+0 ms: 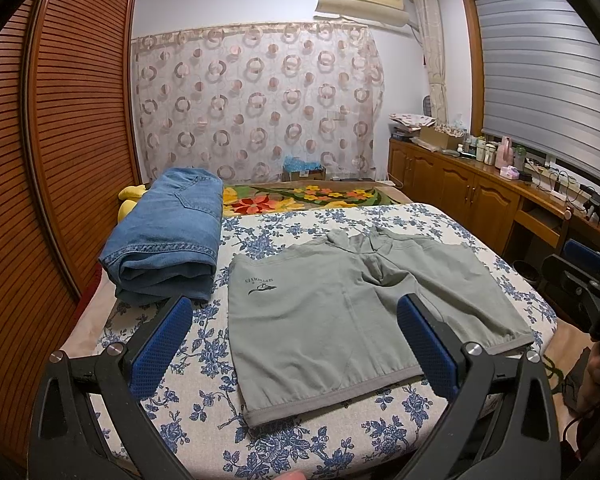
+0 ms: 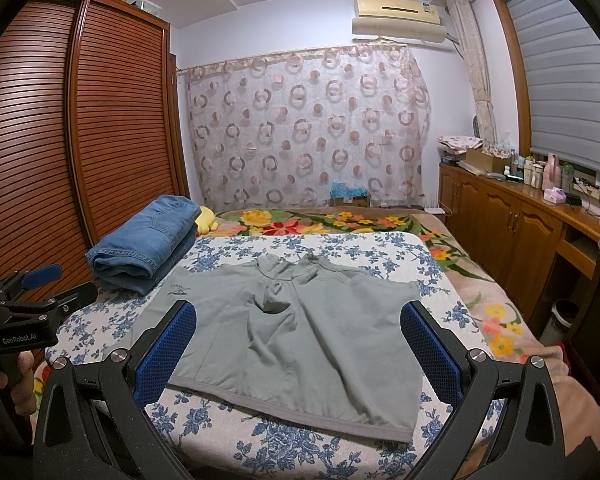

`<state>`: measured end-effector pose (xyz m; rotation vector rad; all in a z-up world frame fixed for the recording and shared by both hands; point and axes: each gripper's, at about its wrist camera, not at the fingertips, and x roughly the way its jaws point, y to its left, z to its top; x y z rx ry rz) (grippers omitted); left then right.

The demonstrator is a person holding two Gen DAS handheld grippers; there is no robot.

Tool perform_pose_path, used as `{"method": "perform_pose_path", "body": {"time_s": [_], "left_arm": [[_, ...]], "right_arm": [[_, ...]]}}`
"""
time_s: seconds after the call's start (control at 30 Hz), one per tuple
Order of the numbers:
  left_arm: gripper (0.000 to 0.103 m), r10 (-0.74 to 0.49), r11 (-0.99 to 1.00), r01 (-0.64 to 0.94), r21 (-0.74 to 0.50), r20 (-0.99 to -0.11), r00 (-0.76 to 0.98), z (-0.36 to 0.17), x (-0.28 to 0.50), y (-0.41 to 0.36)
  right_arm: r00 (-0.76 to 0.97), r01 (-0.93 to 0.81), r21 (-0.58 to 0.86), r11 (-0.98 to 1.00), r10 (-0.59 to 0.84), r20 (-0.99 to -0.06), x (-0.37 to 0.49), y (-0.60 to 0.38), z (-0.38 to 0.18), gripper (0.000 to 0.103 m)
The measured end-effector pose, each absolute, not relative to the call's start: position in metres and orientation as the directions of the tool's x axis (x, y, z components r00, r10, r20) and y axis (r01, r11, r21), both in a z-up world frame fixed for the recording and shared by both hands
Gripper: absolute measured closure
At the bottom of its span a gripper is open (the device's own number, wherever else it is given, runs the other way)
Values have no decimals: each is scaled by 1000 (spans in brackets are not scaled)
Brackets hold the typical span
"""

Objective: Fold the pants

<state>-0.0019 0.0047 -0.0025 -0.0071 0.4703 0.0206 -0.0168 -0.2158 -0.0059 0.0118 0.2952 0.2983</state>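
Note:
Grey-green shorts (image 1: 340, 312) lie spread flat on the blue-flowered bedcover (image 1: 284, 448), waistband far, leg hems toward me; the same shorts (image 2: 300, 332) fill the middle of the right wrist view. My left gripper (image 1: 296, 320) hovers open above the near hem of the left leg, its blue pads wide apart and empty. My right gripper (image 2: 300, 320) is open too, held above the shorts with nothing between its fingers. Each gripper shows at the edge of the other's view: the right gripper (image 1: 592, 280) and the left gripper (image 2: 40, 284).
Folded blue jeans (image 1: 168, 248) sit on the bed's left side beside a yellow plush toy (image 1: 130, 200). A slatted wooden wardrobe (image 1: 60, 140) stands close on the left. A wooden sideboard (image 1: 480, 188) with bottles runs along the right. A flowered blanket (image 1: 300, 196) lies beyond.

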Motion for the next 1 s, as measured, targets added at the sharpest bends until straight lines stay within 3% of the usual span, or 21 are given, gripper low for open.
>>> {"method": "perform_pose_path", "body": {"time_s": [1.0], "left_arm": [[1,-7,1000,-8,-28,-489,872,-4,4,10]], "right_arm": [[905,-304,43,952,303,-298,-14,-215,-7,1]]}}
